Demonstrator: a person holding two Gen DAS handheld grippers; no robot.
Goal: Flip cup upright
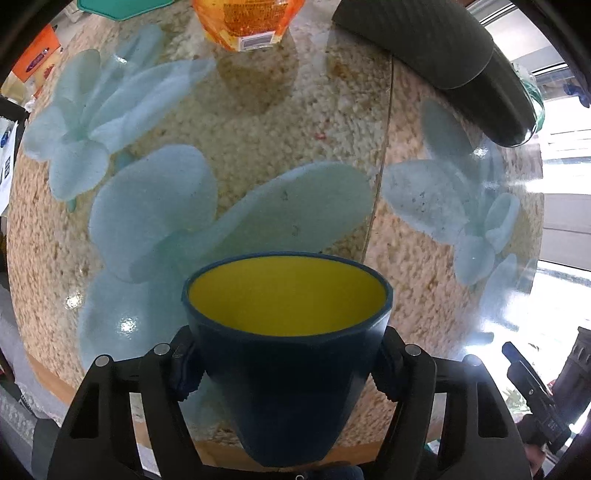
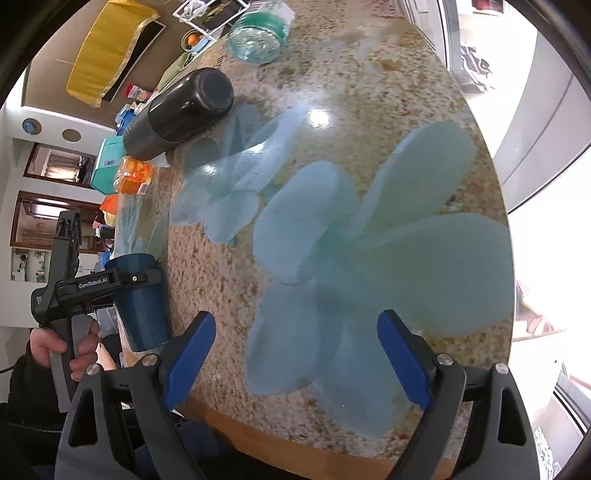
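Glossy and speckled, the desk [image 1: 280,122] filled the left wrist view, printed with pale blue flowers, with an orange packet [image 1: 247,22] and a dark flask [image 1: 443,48] lying on its side at the far edge. Close to the lens, the left gripper [image 1: 286,365] had its jaws closed on the flanks of the blue cup [image 1: 288,387], one black pad pressed to each side below the rim. The cup's mouth faced up and away from the camera, showing its yellow inside, and its base hung low between the jaws, over the near edge of the desk; whether it touched anything could not be told from this view.

From the right wrist view, the same desk [image 2: 369,110] stretched ahead, with the dark flask [image 2: 181,107], a glass jar [image 2: 258,37] and the orange packet [image 2: 133,175] towards its far left side. The right gripper [image 2: 297,354] held nothing: its blue-padded jaws stood wide apart over a large printed flower. At the left edge of this view the left gripper [image 2: 122,280] clamped the cup [image 2: 142,306], which looked nearly upright with a slight lean, level with the desk's edge, apparently lifted rather than set down.

The turning itself seemed largely done, the mouth already uppermost. What appeared to remain was setting the cup on its base and releasing it.
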